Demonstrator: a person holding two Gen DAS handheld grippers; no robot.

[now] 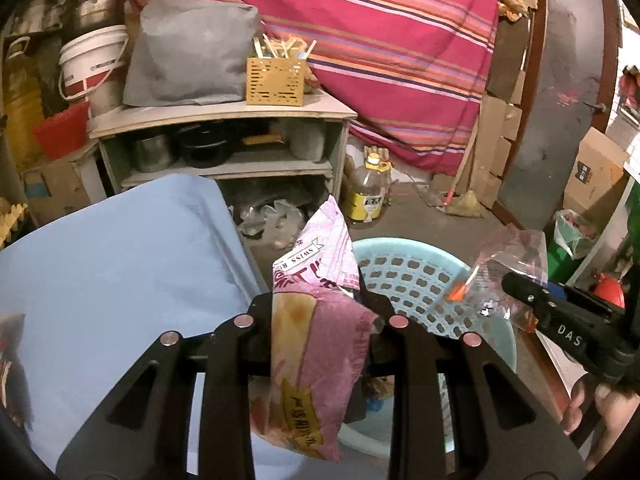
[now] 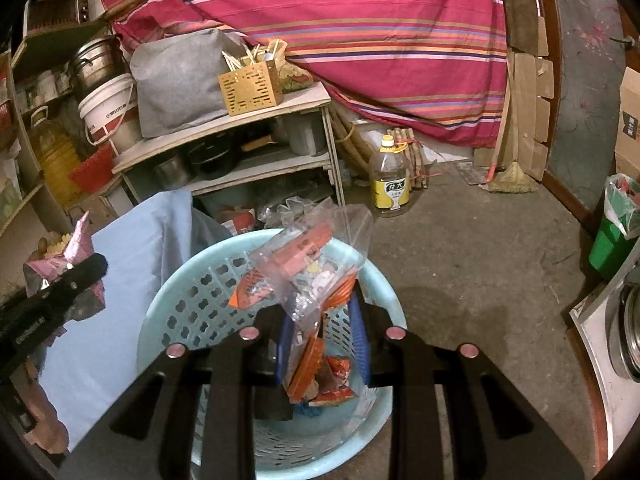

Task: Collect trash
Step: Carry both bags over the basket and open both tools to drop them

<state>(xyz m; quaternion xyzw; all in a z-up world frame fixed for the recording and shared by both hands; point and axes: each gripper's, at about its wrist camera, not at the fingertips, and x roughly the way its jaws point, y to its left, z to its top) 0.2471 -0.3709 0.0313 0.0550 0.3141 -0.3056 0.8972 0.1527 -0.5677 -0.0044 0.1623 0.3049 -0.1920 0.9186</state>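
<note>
My left gripper (image 1: pixel 318 312) is shut on a pink Swiss-roll snack wrapper (image 1: pixel 316 320), held at the edge of the blue-covered table (image 1: pixel 120 280), beside the light blue plastic basket (image 1: pixel 404 276). My right gripper (image 2: pixel 320 316) is shut on a clear plastic bag with orange print (image 2: pixel 308 272), held over the basket (image 2: pixel 192 300). A red wrapper (image 2: pixel 336 380) lies inside the basket. In the left view the right gripper (image 1: pixel 516 284) and its bag (image 1: pixel 508 264) show at the right. In the right view the left gripper (image 2: pixel 94 266) and pink wrapper (image 2: pixel 76 248) show at the left.
A wooden shelf unit (image 1: pixel 224 112) with pots, a grey bag and a yellow box stands behind the table. An oil bottle (image 2: pixel 390 176) stands on the concrete floor. A green bin (image 2: pixel 612 240) with a liner is at the right. A striped cloth hangs behind.
</note>
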